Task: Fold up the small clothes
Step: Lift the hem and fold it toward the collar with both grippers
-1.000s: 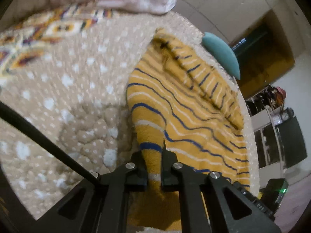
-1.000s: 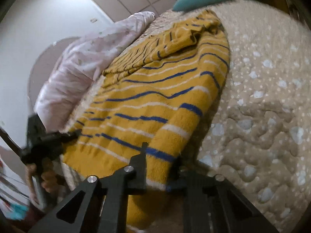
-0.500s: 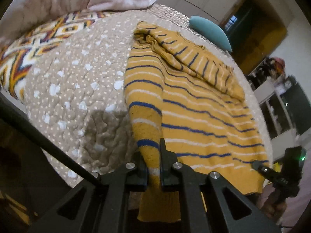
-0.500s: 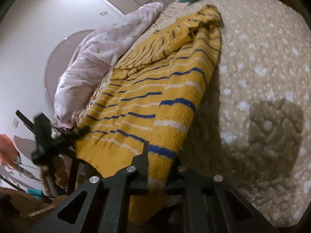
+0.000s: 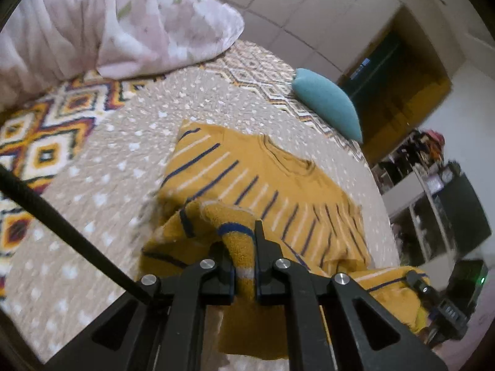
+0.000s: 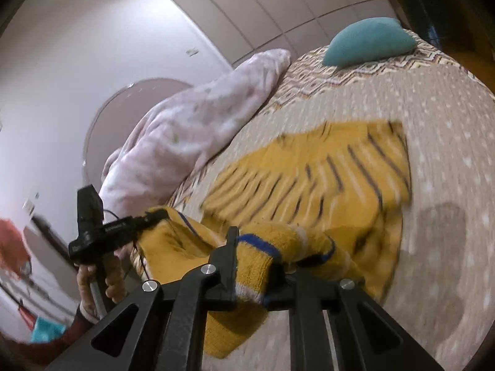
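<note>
In the left wrist view, a pale pink quilt (image 5: 117, 27) with soft, rumpled folds is seen at the upper left, and below it a woven cover (image 5: 46, 142) with orange, white and dark diamond shapes. A beige bedspread (image 5: 102, 191), nubbly and dotted with white flecks, is spread across the middle of the bed. On it, at the centre of the frame, the sweater (image 5: 263, 179) is laid: a fuzzy mustard knit with thin navy and white stripes and a round neckline turned toward the upper right. Its near hem is lifted and bunched at the lower centre, where it is pinched by the left gripper (image 5: 246, 259), whose black fingers are nearly closed on the thick cloth. A smooth teal cushion (image 5: 328, 105) with a pointed oval shape is seen at the upper right.

In the right wrist view, the left gripper (image 6: 154, 216) is seen at the lower left, held in a hand (image 6: 99, 281), with a hem corner gripped at its tip. The quilt (image 6: 198, 123) is heaped left of centre. The sweater (image 6: 324, 179) is spread, blurred, across the centre, and its plush hem edge is clamped at the lower centre by the narrow black fingers of the right gripper (image 6: 256, 266). The cushion (image 6: 368, 43) is seen at the upper right, and the bedspread (image 6: 448, 142) at the right.
</note>
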{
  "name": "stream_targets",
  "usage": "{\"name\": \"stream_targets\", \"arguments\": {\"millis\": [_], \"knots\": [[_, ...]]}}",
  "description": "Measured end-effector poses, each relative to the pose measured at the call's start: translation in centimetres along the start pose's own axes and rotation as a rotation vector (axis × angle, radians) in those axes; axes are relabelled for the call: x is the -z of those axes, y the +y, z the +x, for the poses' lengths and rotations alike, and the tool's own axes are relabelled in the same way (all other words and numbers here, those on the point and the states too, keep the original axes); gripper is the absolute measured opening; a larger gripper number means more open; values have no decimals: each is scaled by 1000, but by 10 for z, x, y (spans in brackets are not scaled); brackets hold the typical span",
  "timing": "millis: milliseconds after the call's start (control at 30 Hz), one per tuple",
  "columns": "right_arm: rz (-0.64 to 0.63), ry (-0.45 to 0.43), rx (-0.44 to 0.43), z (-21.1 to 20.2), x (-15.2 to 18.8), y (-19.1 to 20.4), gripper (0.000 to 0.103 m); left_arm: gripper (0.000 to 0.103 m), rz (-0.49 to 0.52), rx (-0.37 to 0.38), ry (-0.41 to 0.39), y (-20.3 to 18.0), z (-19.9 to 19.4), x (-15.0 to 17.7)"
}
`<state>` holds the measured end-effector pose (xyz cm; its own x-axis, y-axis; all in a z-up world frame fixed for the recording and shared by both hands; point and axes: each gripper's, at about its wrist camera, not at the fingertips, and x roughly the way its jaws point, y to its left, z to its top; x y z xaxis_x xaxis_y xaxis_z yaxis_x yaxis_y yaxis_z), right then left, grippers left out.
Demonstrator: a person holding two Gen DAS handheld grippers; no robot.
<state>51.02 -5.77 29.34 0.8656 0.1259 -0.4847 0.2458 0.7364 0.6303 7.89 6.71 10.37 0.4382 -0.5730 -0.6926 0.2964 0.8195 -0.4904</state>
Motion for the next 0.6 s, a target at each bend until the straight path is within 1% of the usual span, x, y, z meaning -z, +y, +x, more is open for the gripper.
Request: {"name": "stream_targets", "arguments": {"millis": [33, 133, 200, 233, 300, 367, 400, 433, 467, 500, 533, 567, 600], "knots": [[10, 3, 8, 8, -8, -5, 12, 8, -16, -7, 12, 2, 12, -7], [55, 32, 22, 35, -24, -22, 12, 8, -41, -9, 53, 8, 37, -16], [74, 51, 29, 49, -32, -33, 13, 8, -38, -14, 76, 10, 49, -20], [91, 60, 24, 57, -38, -40, 15, 8, -37, -16, 89, 10, 56, -25], [144, 76, 3, 70, -49, -56, 16, 9, -64, 20, 124, 16, 71, -38], [249, 83, -10, 87, -62, -84, 31, 9, -123, 68, 167, 25, 85, -50], [296, 80, -12, 93, -66, -95, 36, 11, -178, 109, 178, 33, 91, -57], [343, 76, -17, 100, -70, -107, 47, 16, -242, 166, 179, 42, 96, -64], [411, 67, -23, 107, -72, -123, 53, 19, -294, 219, 172, 49, 98, -69], [450, 61, -27, 111, -74, -130, 53, 24, -316, 241, 165, 52, 99, -72], [487, 58, -29, 116, -75, -138, 56, 28, -340, 258, 151, 56, 99, -76], [519, 54, -31, 121, -78, -145, 59, 30, -346, 258, 136, 57, 97, -79], [527, 52, -28, 124, -79, -148, 60, 38, -343, 248, 113, 58, 94, -83]]}}
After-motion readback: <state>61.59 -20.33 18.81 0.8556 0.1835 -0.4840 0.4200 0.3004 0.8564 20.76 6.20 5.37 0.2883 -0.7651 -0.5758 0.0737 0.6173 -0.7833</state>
